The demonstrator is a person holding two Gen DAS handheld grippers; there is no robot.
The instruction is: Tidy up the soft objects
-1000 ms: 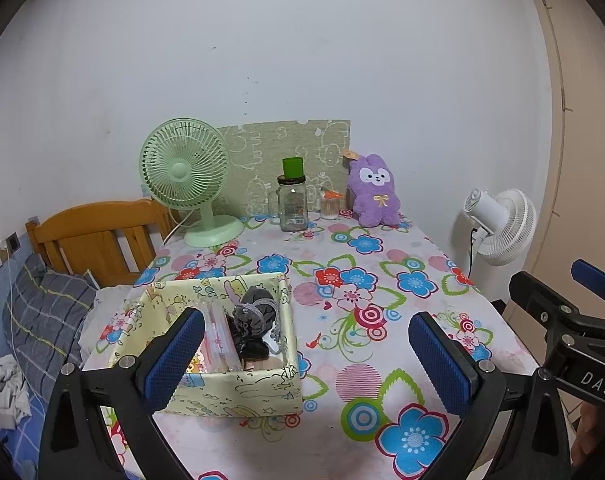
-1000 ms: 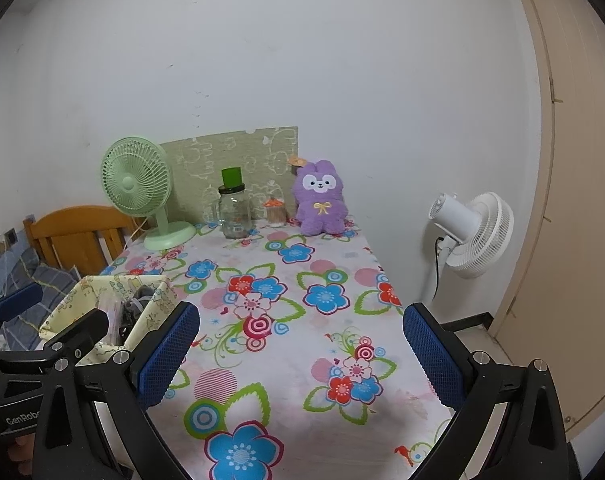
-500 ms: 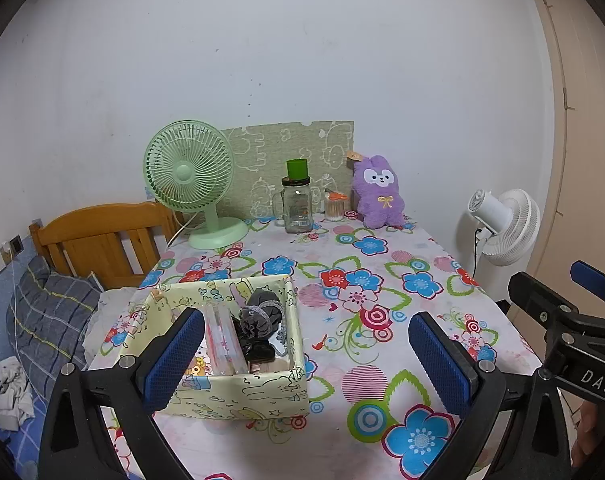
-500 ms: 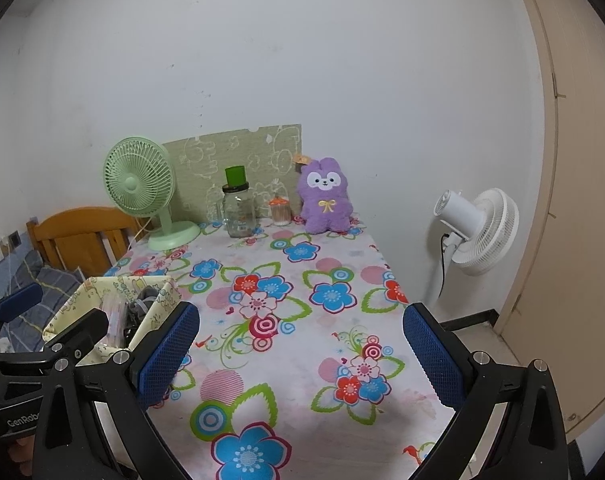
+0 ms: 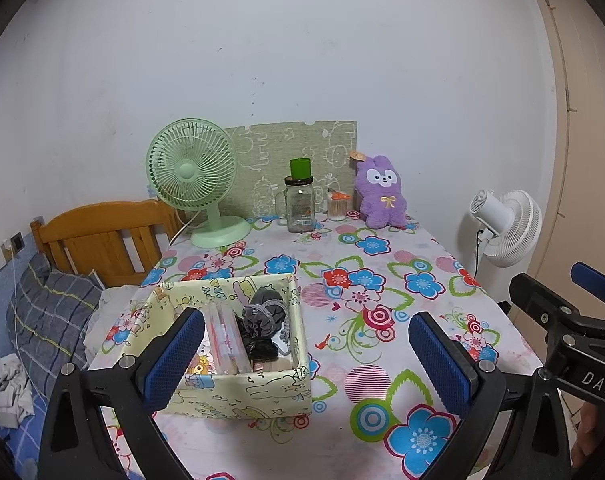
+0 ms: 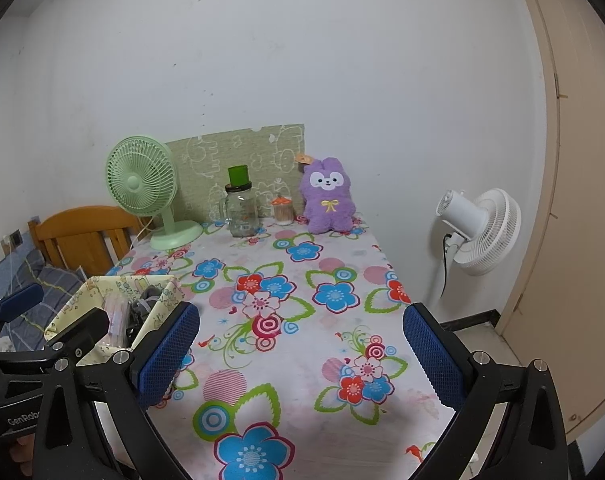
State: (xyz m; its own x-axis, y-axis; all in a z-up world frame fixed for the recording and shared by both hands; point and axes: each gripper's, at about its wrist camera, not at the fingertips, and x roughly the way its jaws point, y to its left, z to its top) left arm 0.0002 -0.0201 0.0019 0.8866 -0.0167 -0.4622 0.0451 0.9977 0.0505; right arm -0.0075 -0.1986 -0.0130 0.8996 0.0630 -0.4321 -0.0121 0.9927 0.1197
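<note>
Purple plush point(image 6: 327, 196) sits beside glass jar point(image 6: 241, 214), so with both grippers point(image 5: 306, 356) point(image 6: 300, 354) agape and empty, your wide reach risks toppling it.

The middle of the table point(image 6: 302, 360) lay bare. A box point(image 5: 238, 392) blocked the near left; fan point(image 5: 194, 176), jar point(image 5: 300, 208) and plush point(image 5: 380, 196) lined the far edge.

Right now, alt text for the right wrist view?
Open right gripper hovers empty over a floral tablecloth. A purple plush bunny sits at the far edge by a glass jar and green fan; a fabric storage box is left.
</note>
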